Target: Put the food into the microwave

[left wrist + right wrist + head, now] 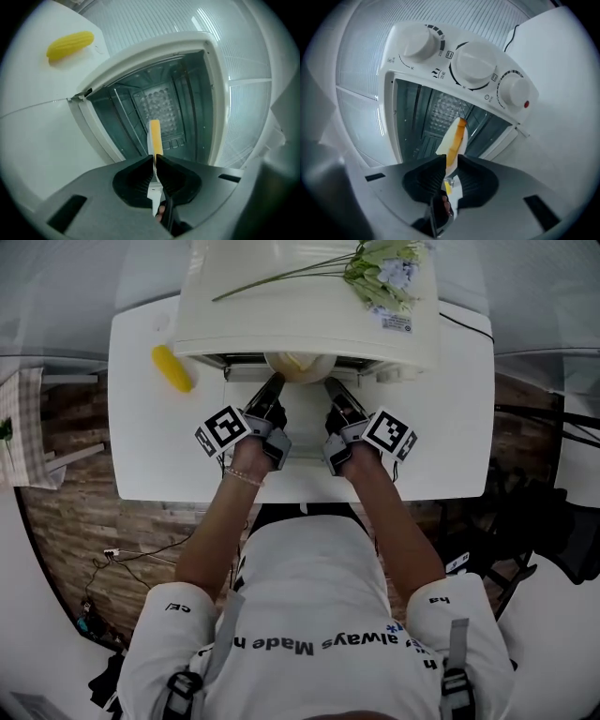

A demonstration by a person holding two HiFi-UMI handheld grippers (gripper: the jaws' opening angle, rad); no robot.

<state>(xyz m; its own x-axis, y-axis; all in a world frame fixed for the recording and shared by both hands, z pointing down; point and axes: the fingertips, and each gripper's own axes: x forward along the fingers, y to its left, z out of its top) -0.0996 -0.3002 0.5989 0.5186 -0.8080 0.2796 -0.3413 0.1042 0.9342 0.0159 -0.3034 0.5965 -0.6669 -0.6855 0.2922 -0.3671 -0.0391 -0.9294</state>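
Left tongs: the left tongs [154, 158] are pinched narrow on the left rim of a round cream-white dish with a yellow-orange edge [155, 133], seen edge-on between them
Right tongs: the right tongs [449, 159] are closed tight on the right rim of the same dish, so it hangs between the two
Dish: at the mouth of the boxy white three-knob microwave [473, 61], far edge just inside the opening, near part outside; what food lies on it is not clear
Cavity: the dark ribbed metal cavity [159, 101] is open straight ahead of both tongs and looks bare
Step in hand: judged to be the carry-in, with the dish not yet set down
How to do it well: hold both tongs level with each other so the dish cannot tip; push them forward together, centred between the side walls; lower until the dish sits flat on the cavity floor, then loosen both grips at once and draw straight back
Risk: a thin rim in two narrow pinches may swivel if one hand leads
Table: a yellow corn cob [172, 368] lies on the white table [141, 446] left of the microwave, well apart from the dish; possibly more food to load
On top: a spray of pale green-white flowers [380, 268] lies on the microwave roof
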